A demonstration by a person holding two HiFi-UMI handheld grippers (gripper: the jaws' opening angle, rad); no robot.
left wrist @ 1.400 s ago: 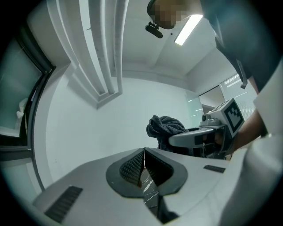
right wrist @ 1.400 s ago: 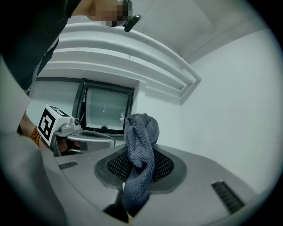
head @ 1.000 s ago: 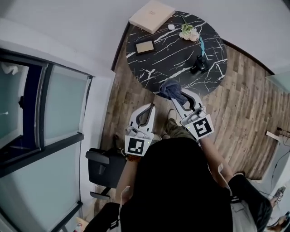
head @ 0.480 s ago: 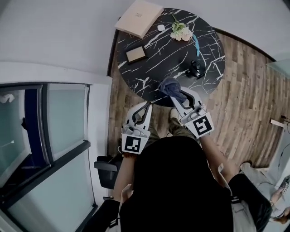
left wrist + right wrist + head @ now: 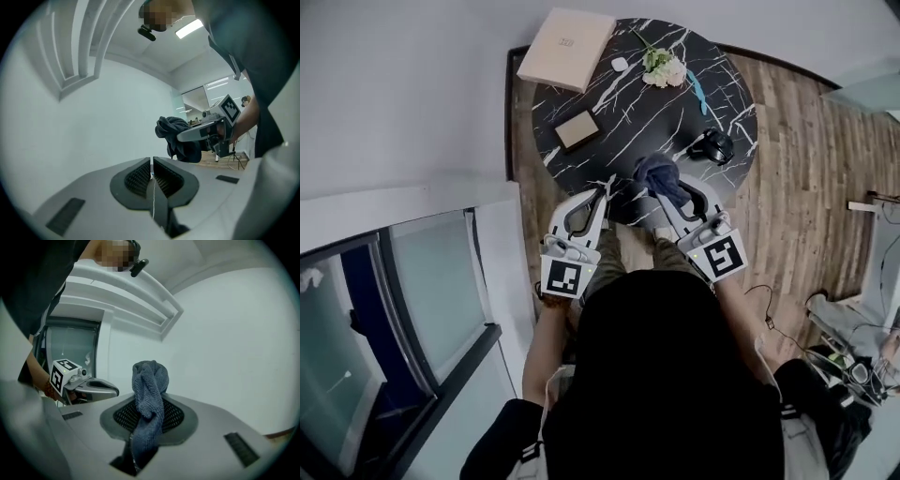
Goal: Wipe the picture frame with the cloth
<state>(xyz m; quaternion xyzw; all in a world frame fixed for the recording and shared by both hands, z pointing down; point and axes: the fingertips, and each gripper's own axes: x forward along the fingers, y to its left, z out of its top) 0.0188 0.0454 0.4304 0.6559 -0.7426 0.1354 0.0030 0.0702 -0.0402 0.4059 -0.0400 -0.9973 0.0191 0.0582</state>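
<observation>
A round black table with white marble veins is seen on a wooden floor, close to a white wall. On the far side of the table, a flat pink box is placed over the edge. A small white object, a bunch of pale flowers and a thin turquoise item are laid beside it. A black object is set on the right part of the table, near the right gripper. Glass panels in dark frames are seen at the left of the person.

The picture frame is laid flat on the left part of the table, apart from the other things. It is found beyond the tips of the left gripper, a little to their left, with only bare marble between. From the right gripper it is farther, across to the left.

The jaws of the left gripper are pressed together and nothing is held between them. The jaws of the right gripper are closed on the dark blue cloth. The cloth is bunched above the jaw tips and is held over the near edge of the table.
</observation>
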